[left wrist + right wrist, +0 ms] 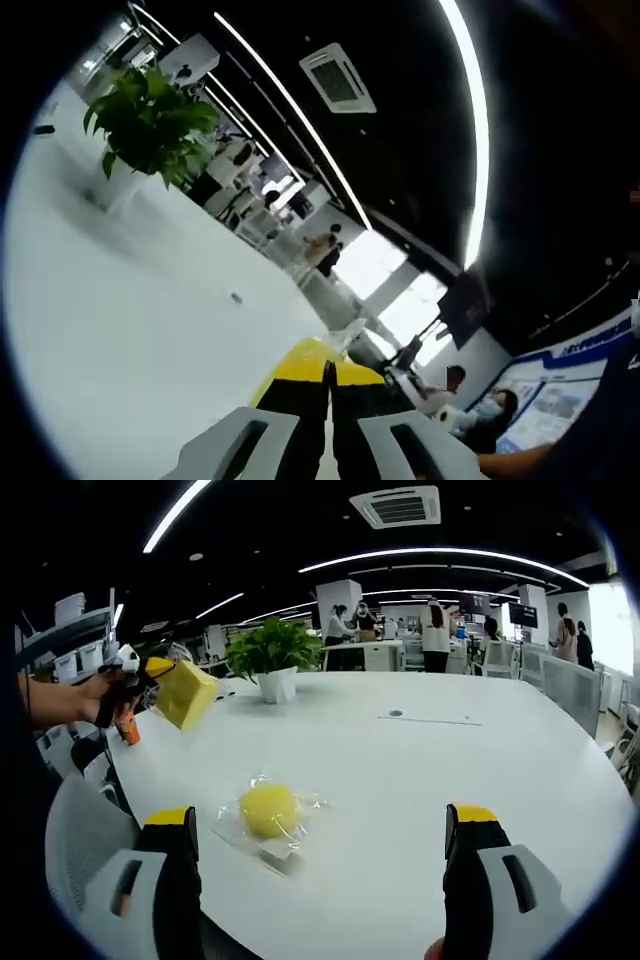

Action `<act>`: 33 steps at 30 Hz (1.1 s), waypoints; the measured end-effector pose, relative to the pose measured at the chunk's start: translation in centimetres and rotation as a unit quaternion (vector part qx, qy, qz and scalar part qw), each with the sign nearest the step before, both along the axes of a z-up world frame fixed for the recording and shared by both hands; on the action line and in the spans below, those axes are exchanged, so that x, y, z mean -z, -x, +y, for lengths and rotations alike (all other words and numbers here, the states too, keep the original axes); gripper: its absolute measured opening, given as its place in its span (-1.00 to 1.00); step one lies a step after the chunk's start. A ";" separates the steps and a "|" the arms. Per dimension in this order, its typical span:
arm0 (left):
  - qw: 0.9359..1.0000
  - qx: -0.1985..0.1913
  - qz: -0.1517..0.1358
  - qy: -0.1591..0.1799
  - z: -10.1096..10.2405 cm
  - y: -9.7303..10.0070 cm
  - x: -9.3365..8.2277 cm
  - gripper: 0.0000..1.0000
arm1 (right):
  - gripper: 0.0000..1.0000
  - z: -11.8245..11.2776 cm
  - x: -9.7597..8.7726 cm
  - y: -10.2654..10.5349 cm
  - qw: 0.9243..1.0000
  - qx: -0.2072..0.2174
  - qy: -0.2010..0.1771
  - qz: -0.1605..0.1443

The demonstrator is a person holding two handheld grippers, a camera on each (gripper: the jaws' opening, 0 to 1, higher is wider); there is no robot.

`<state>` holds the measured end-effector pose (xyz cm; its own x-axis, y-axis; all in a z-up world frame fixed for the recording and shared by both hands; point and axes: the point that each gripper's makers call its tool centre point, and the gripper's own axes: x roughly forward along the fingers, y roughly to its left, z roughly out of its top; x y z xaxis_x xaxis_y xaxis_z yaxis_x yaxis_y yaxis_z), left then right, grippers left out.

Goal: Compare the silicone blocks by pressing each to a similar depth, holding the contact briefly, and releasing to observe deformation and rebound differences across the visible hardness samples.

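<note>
Seen from the right gripper view, the left claw is clamped on a yellow block, held up above the desk at far left. Ahead between the wide-open, empty right claw lies a yellow ball in clear wrapping. Both look soft and light; the film is probably slippery, so press squarely on top.

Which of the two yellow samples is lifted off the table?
The yellow block, held in the left gripper above the table. The round yellow sample lies on the table inside clear wrapping.
</note>
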<state>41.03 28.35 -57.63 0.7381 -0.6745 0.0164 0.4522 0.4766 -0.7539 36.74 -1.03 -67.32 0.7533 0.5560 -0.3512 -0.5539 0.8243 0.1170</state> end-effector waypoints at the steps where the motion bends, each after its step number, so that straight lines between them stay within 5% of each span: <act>1: 1.000 -0.003 0.007 0.007 0.2 -0.1 0.4 -1.00 | 0.93 -0.1 0.0 0.0 1.000 0.001 0.000 0.000; 10: 0.997 -0.024 0.052 0.054 1.2 -0.7 3.4 -1.00 | 0.93 -0.8 0.7 0.4 1.000 0.011 0.009 0.003; 33: 0.990 -0.047 0.127 0.045 2.7 -0.5 10.0 -1.00 | 0.93 -0.2 1.4 1.0 1.000 0.014 -0.001 0.014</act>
<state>41.55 31.00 -67.58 0.7856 -0.6068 -0.1211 0.1986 0.4326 -0.8794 35.73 -1.22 -68.69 0.7582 0.5362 -0.3710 -0.5279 0.8388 0.1333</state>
